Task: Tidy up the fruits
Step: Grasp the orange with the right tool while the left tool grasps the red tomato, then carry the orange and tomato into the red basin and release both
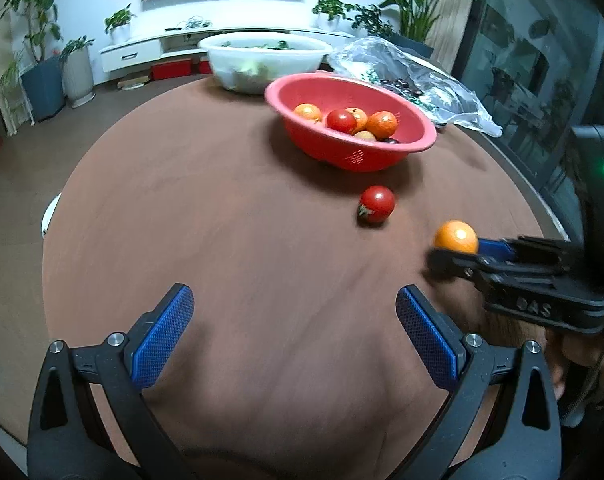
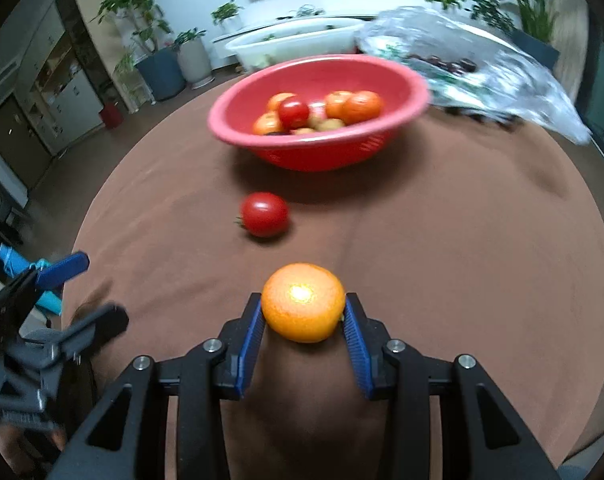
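A red colander bowl [image 1: 353, 156] [image 2: 321, 152] stands on the brown table and holds several oranges, a tomato and other small fruits. A loose red tomato [image 1: 375, 204] [image 2: 264, 214] lies on the cloth in front of the bowl. My right gripper [image 2: 303, 312] is shut on an orange [image 2: 303, 302] and holds it above the table, nearer than the tomato; the orange also shows in the left wrist view [image 1: 456, 237]. My left gripper [image 1: 294, 312] is open and empty over bare cloth, to the left of the right gripper [image 1: 457, 254].
A white basin [image 1: 264, 58] with greens stands behind the bowl. A clear plastic bag [image 1: 417, 80] [image 2: 481, 68] with dark fruits lies at the back right. The round table's edge [image 1: 52, 216] curves at the left. Plants and a TV cabinet stand beyond.
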The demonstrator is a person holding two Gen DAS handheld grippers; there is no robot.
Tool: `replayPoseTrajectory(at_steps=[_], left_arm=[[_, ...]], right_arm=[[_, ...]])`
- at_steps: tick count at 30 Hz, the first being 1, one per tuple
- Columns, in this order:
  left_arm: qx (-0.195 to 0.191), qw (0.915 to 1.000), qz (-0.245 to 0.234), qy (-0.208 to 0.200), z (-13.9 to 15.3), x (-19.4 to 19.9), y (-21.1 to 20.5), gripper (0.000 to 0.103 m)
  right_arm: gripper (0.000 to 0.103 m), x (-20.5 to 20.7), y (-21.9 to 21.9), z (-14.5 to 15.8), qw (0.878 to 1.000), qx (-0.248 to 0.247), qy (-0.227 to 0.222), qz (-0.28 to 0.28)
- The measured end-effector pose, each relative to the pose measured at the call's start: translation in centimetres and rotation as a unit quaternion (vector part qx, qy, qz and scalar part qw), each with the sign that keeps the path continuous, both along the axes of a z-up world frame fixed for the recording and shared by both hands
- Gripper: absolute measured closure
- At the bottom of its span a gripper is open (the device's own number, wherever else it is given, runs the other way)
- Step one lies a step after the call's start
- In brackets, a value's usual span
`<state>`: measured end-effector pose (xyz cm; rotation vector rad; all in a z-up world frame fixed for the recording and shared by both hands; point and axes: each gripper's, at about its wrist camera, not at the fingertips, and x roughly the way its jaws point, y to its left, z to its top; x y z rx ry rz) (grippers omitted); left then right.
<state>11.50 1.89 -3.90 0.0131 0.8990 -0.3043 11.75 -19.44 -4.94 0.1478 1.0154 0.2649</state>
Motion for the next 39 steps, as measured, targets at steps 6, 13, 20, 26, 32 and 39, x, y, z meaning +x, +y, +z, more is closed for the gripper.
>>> replayPoseTrajectory(at_steps=[6,13,20,26,32,39], left_arm=[[0.026,0.999,-0.036,-0.006,0.7,3.2,-4.3,0.001],[0.048,0.9965,-0.068,0.009,-0.2,7.5,-8.3,0.001],[0.052,0.9946,-0.082,0.037,-2.1,10.1,-9.4,0.033],[0.062,0.9922,-0.098,0.044,-3.3,10.3,-10.4,0.058],[0.063,0.9912,-0.11,0.04,-3.3,10.3,-10.6,0.066],[0.06,0.9903,-0.12,0.036,-3.2,9.5,-10.5,0.074]], right_arm=[[0.06,-0.9,-3.6,-0.3,0.999,0.018,0.001,-0.043],[0.06,-1.3,-5.3,-0.1,0.998,0.022,-0.012,-0.059],[0.06,-1.4,-5.4,-0.2,0.998,0.025,-0.013,-0.058],[0.06,-1.3,-5.3,-0.4,0.998,0.023,-0.012,-0.056],[0.06,-1.5,-5.0,-0.4,0.998,0.014,-0.015,-0.055],[0.06,-1.6,-4.8,-0.3,0.998,0.011,-0.018,-0.053]])
